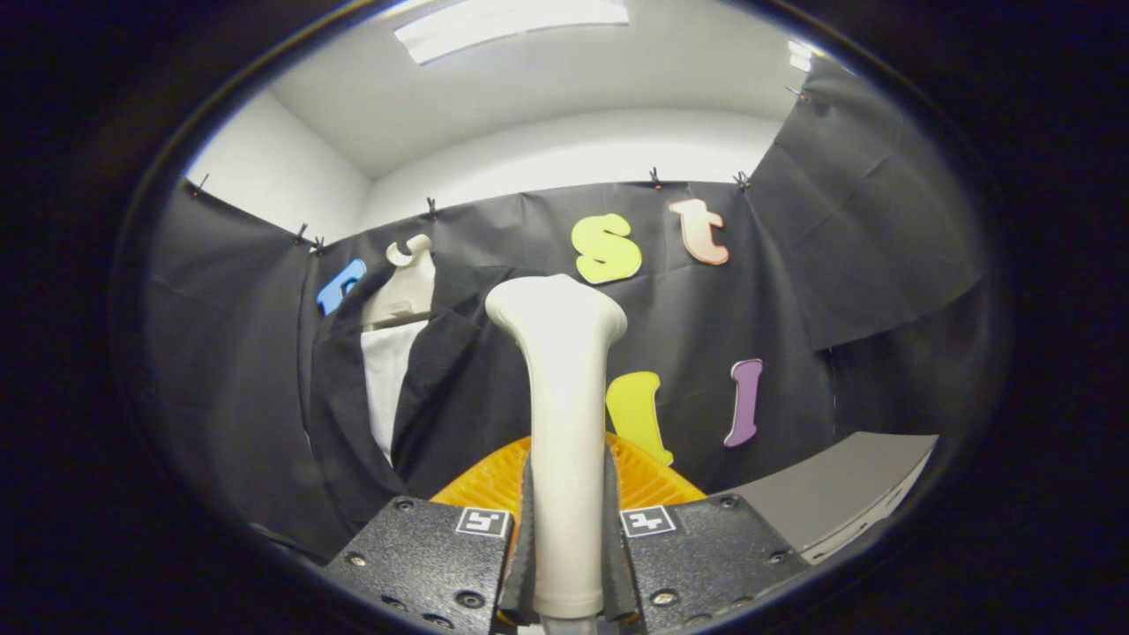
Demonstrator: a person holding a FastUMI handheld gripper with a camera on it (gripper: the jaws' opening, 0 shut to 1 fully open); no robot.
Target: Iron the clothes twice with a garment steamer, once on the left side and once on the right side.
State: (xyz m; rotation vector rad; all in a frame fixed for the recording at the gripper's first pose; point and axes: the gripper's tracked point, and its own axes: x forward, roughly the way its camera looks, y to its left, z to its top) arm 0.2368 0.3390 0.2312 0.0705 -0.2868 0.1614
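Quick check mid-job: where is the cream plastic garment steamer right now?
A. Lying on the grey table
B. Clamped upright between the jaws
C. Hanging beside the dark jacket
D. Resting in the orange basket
B: the cream plastic garment steamer stands upright with both jaws of the gripper pressed on its handle.

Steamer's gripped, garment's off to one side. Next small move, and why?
Probably swing the garment steamer toward the dark jacket on its hanger. The gripper has both fingers pressed on the steamer's handle, but its head sits beside the jacket, pointing up, apart from the fabric.
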